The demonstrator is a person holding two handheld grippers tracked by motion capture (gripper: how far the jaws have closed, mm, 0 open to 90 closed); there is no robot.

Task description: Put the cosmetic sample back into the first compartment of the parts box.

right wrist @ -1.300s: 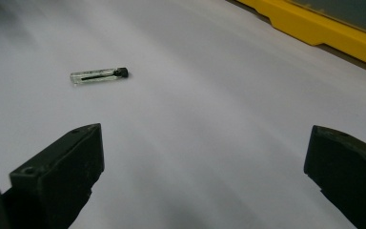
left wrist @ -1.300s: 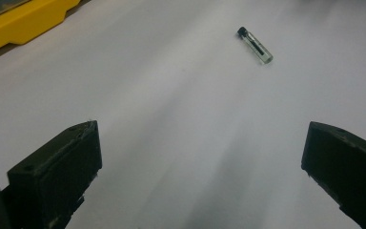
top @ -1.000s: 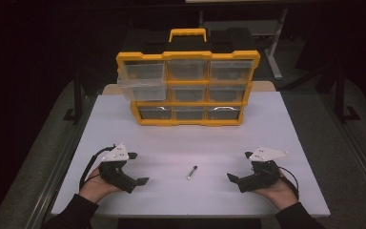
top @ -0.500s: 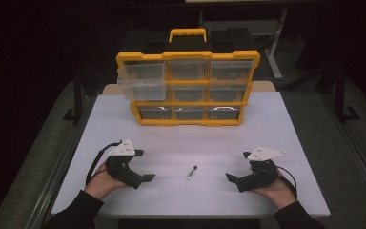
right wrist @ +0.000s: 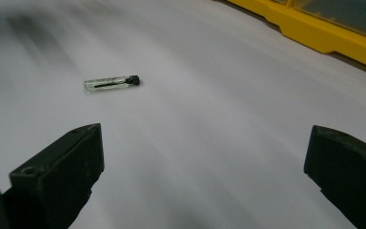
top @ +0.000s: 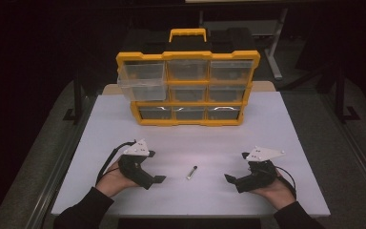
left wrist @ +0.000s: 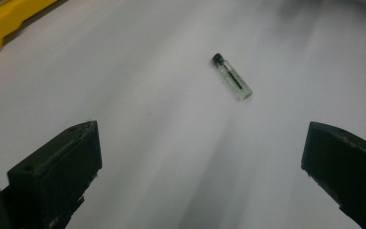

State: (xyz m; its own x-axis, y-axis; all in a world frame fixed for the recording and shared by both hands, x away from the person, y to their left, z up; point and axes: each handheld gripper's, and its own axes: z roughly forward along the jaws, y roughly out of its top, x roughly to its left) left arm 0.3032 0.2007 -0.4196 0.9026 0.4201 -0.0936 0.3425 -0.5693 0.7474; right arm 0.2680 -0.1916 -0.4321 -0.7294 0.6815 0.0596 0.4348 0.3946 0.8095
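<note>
A small clear vial with a black cap [top: 191, 172] lies flat on the white table [top: 286, 143], between my two grippers. My left gripper [top: 154, 181] sits to its left, held in a hand, jaws wide apart and empty. In the left gripper view the vial [left wrist: 232, 76] lies ahead and slightly right of the open left gripper [left wrist: 202, 143]. My right gripper [top: 232, 181] rests to the vial's right, also open and empty. In the right gripper view the vial [right wrist: 112, 82] lies ahead to the left of the right gripper [right wrist: 202, 143].
A yellow drawer organizer [top: 188, 121] with a carry handle stands at the back of the table. Its top-left clear drawer [top: 142, 81] is pulled out. The organizer's yellow base [right wrist: 324, 36] shows at the upper right of the right gripper view. Dark floor surrounds the table.
My left gripper has shifted a little to the right, toward the vial. The right gripper and the vial have stayed where they were.
</note>
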